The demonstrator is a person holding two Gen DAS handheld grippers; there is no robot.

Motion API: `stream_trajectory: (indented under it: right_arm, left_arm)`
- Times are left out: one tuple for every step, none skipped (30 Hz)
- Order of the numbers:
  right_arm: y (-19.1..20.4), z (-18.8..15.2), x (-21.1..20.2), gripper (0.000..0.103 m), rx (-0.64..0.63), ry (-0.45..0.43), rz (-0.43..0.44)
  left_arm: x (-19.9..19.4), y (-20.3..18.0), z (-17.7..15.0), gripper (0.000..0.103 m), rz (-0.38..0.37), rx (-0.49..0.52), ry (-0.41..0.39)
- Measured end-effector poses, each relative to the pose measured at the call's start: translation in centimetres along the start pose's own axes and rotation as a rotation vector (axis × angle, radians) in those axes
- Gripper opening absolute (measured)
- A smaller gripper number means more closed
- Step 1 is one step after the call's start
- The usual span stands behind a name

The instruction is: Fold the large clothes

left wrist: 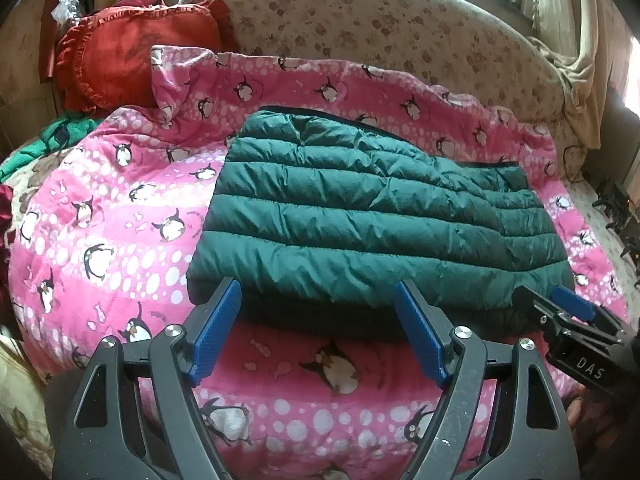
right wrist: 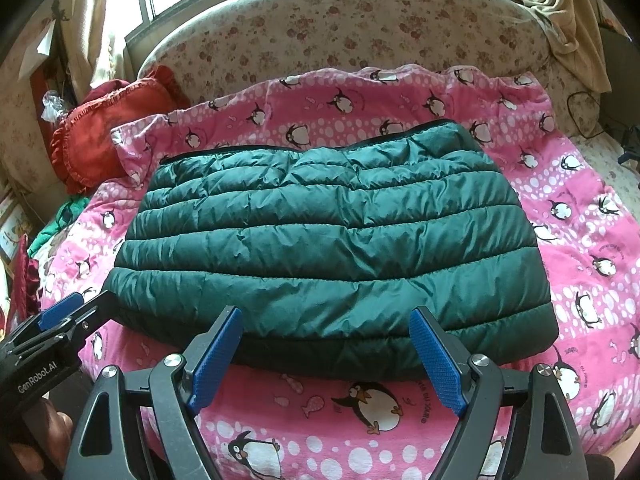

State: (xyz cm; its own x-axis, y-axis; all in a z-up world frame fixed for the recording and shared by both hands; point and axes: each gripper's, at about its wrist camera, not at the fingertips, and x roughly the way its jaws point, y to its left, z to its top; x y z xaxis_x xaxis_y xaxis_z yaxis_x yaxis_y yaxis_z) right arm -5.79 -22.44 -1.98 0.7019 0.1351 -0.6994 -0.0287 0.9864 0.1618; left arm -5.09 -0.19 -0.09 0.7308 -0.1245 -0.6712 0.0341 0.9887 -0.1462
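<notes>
A dark green quilted puffer jacket point(left wrist: 368, 216) lies folded into a rectangle on a pink penguin-print blanket point(left wrist: 120, 232); it also shows in the right wrist view point(right wrist: 332, 248). My left gripper point(left wrist: 318, 292) is open and empty, its blue pads just short of the jacket's near edge. My right gripper point(right wrist: 326, 318) is open and empty, also at the near edge. The right gripper shows at the right of the left wrist view point(left wrist: 568, 304). The left gripper shows at the left of the right wrist view point(right wrist: 60, 316).
The blanket point(right wrist: 580, 208) covers a bed with a floral headboard point(left wrist: 380, 20). A red frilled cushion point(left wrist: 120, 64) and green cloth point(left wrist: 60, 132) lie at the far left. Curtains point(right wrist: 568, 0) and a window are behind.
</notes>
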Motion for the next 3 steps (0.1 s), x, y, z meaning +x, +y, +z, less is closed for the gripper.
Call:
stream_trajectory:
  right_arm:
    - [-0.10, -0.04, 0.18, 0.083, 0.000, 0.002, 0.001]
    - [-0.14, -0.05, 0.26, 0.083, 0.001, 0.003, 0.002]
    - [-0.14, -0.05, 0.27, 0.083, 0.001, 0.003, 0.002]
  left_arm:
    - [-0.04, 0.05, 0.05, 0.080, 0.001, -0.001, -0.008]
    - [-0.04, 0.16, 0.10, 0.080, 0.005, 0.001, -0.013]
    - [-0.05, 0.23, 0.17, 0.080, 0.009, 0.003, -0.016]
